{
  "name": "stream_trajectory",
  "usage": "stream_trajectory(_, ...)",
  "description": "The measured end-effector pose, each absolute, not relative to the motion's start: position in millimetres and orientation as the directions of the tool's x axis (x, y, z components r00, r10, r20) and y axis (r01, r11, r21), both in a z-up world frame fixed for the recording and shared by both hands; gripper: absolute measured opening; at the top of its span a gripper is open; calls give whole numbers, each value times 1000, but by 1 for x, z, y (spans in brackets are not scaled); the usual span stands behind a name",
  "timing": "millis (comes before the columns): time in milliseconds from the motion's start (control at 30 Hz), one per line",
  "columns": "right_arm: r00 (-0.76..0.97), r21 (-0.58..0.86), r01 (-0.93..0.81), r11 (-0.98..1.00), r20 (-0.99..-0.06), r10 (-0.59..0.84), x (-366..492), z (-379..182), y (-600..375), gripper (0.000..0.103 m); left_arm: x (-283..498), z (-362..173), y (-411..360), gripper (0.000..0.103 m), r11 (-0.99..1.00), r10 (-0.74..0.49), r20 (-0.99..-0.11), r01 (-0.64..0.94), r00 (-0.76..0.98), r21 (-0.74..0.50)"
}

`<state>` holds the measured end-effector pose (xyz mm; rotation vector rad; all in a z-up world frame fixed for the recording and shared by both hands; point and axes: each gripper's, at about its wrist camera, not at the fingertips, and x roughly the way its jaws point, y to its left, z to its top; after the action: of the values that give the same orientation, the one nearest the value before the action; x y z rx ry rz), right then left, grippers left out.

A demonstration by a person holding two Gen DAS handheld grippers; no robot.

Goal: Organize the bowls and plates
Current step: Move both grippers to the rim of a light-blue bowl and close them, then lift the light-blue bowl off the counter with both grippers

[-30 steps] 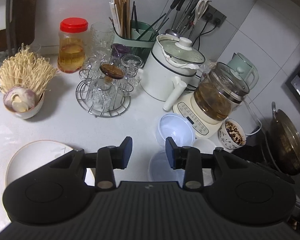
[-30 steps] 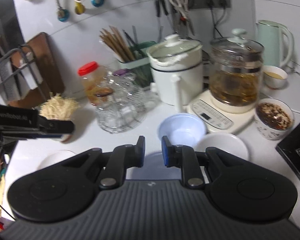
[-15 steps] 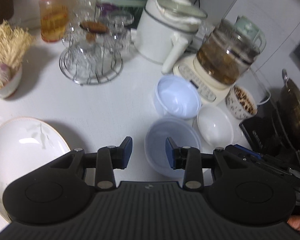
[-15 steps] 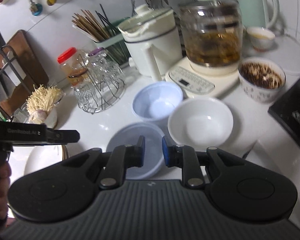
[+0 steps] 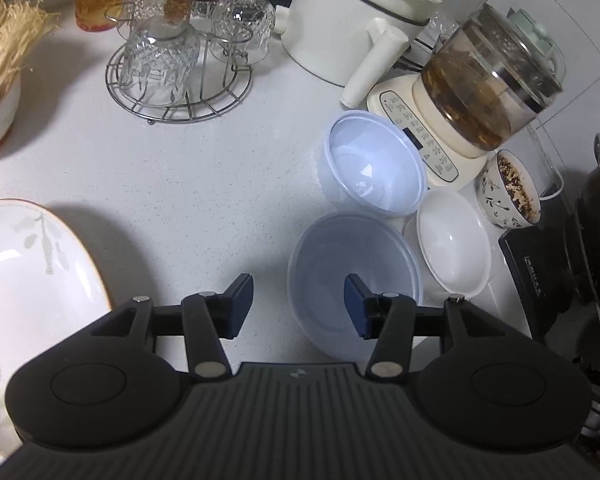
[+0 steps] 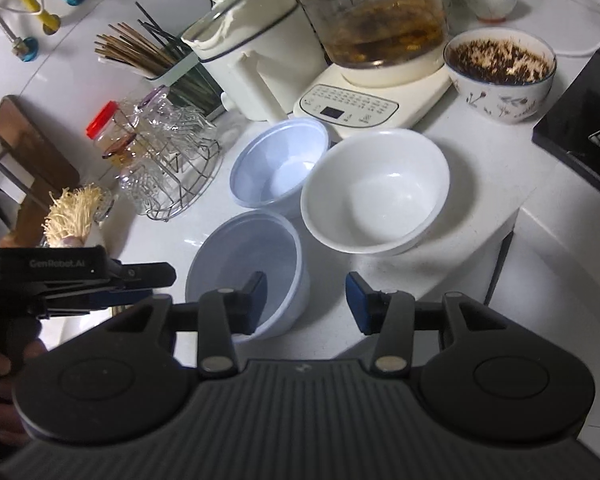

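Three empty bowls sit close together on the white counter. A near bluish plastic bowl (image 5: 340, 268) (image 6: 240, 264), a far bluish plastic bowl (image 5: 374, 168) (image 6: 278, 168) and a white ceramic bowl (image 5: 454, 240) (image 6: 374, 192). A large white plate with a leaf print (image 5: 28, 276) lies at the left. My left gripper (image 5: 298, 306) is open, its right finger over the near bluish bowl's rim. My right gripper (image 6: 306, 298) is open above the near bluish bowl and the white bowl's near edge. The left gripper also shows in the right wrist view (image 6: 100, 284).
A glass rack (image 5: 180, 60), white pot (image 5: 352, 20), glass kettle on its base (image 5: 472, 96), patterned bowl of dark food (image 5: 508, 188) (image 6: 500, 72) and a bowl of enoki mushrooms (image 5: 0, 80) crowd the back. A black appliance (image 5: 540, 276) and the counter edge (image 6: 500, 248) lie at the right.
Both grippers have moved down and closer to the bowls. Both jaws have opened wider. The bowls have not moved.
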<state>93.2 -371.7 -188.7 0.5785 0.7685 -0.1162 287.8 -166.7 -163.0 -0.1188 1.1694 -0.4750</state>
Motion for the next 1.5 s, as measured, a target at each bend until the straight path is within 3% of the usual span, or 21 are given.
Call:
stream_trajectory(133, 714, 489, 295, 821, -683, 151, 103, -199, -372, 46, 297, -172, -173, 55, 904, -393, -868, 298, 302, -306)
stream_trajectory(233, 714, 493, 282, 823, -680, 163, 109, -205, -367, 39, 302, -180, -174, 52, 912, -381, -877, 272, 291, -306)
stream_trajectory(433, 716, 501, 267, 823, -675, 179, 115, -213, -363, 33, 304, -190, -176, 32, 920, -348, -897, 283, 273, -271)
stream_trajectory(500, 711, 501, 257, 826, -677, 190, 118, -215, -361, 21, 304, -191, -177, 23, 919, -346, -901, 286, 261, -270)
stream_trajectory(600, 715, 500, 232, 834, -670, 202, 119, -215, -356, 20, 302, -190, -178, 17, 918, -342, -904, 298, 257, -263)
stream_trajectory(1033, 725, 518, 135, 845, -633, 272, 129, -206, -339, 20, 298, -180, -157, 16, 931, -326, -901, 265, 286, -252)
stream_trajectory(1500, 685, 475, 55, 878, -658, 313, 151, -211, -312, 20, 301, -182, -127, 16, 953, -277, -910, 206, 307, -221)
